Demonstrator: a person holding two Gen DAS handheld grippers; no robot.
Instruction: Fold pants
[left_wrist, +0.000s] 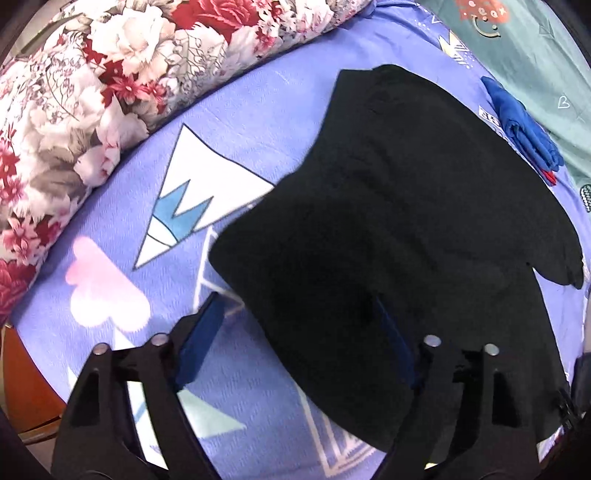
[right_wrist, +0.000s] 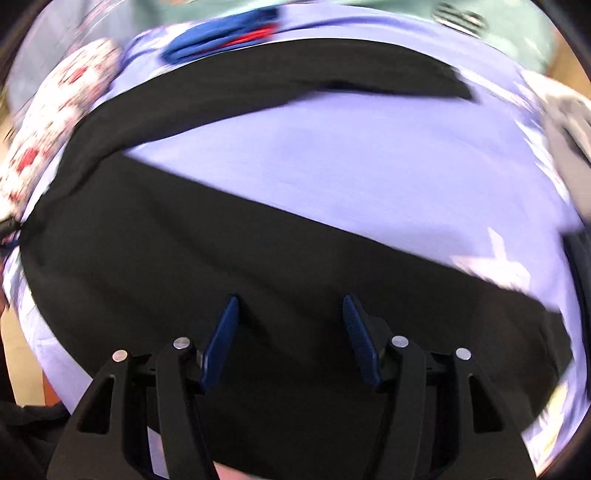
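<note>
Black pants (left_wrist: 399, 221) lie spread on a lavender patterned bedsheet (left_wrist: 236, 122). In the left wrist view my left gripper (left_wrist: 295, 314) is open, its jaws wide apart over the near edge of the waist end; the right blue pad (left_wrist: 395, 339) is over the black cloth, the left pad (left_wrist: 201, 339) over the sheet. In the right wrist view, which is blurred, the two legs of the pants (right_wrist: 184, 236) spread apart with sheet (right_wrist: 351, 173) between them. My right gripper (right_wrist: 290, 317) is open above the nearer leg, holding nothing.
A floral quilt (left_wrist: 92, 85) runs along the far left of the bed. A folded blue garment (left_wrist: 524, 125) lies beyond the pants, also in the right wrist view (right_wrist: 221, 37). A teal sheet (left_wrist: 535, 48) covers the far right. A wooden bed edge (left_wrist: 26, 380) shows at left.
</note>
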